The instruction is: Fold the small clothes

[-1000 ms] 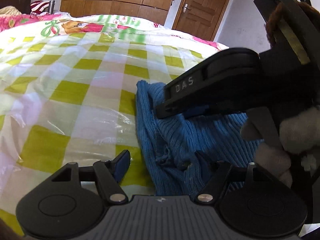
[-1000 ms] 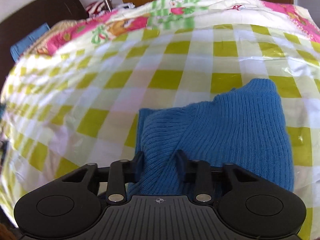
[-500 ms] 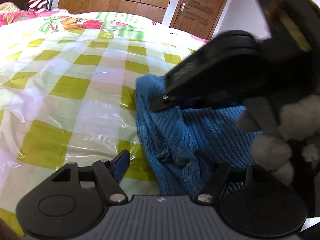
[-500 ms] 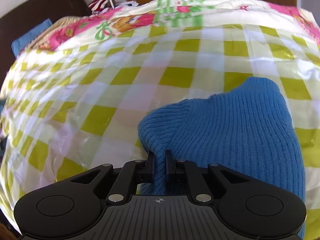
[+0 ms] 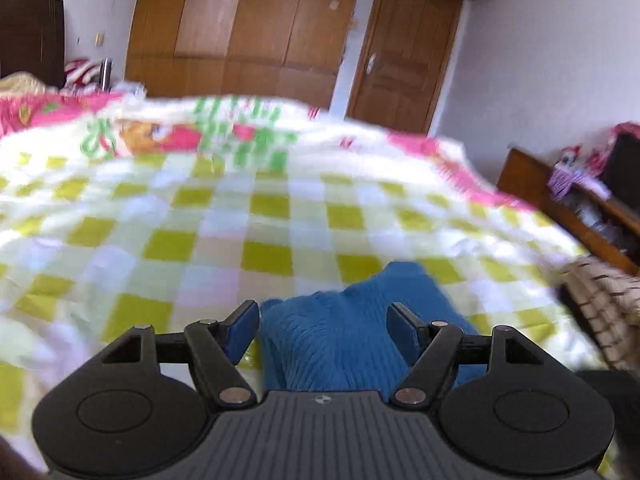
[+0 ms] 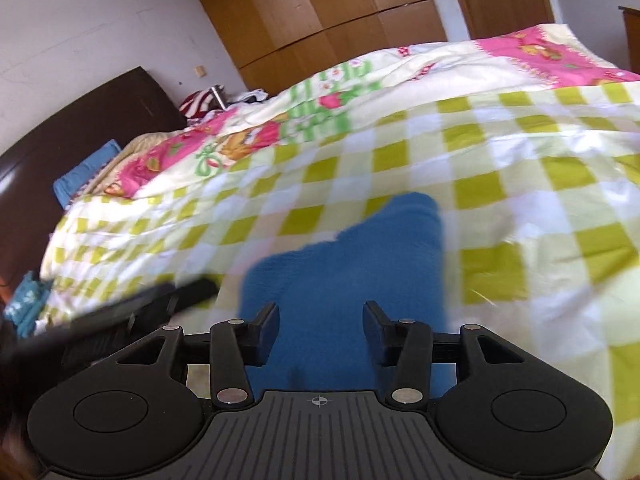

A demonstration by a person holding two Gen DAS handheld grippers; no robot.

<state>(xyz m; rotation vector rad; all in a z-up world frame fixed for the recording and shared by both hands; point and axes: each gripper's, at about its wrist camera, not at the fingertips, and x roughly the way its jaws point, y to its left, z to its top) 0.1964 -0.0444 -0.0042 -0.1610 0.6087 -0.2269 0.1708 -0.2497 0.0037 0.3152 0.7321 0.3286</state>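
A blue ribbed knit garment (image 5: 340, 332) lies folded on the green-and-white checked bed cover (image 5: 256, 232). My left gripper (image 5: 323, 326) is open, its fingers apart on either side of the garment's near end, raised above it. In the right wrist view the same garment (image 6: 352, 264) lies just ahead of my right gripper (image 6: 320, 330), which is open and holds nothing. The left gripper body (image 6: 132, 304) shows blurred at the left of that view.
A wooden wardrobe (image 5: 248, 28) and a door (image 5: 404, 60) stand behind the bed. A dark headboard (image 6: 80, 136) and pillows are at the left. A wooden shelf (image 5: 580, 208) with clutter stands to the right of the bed.
My right gripper was shut on a fold of the garment and has opened and let go. Both grippers have pulled back and up; the garment now lies flat.
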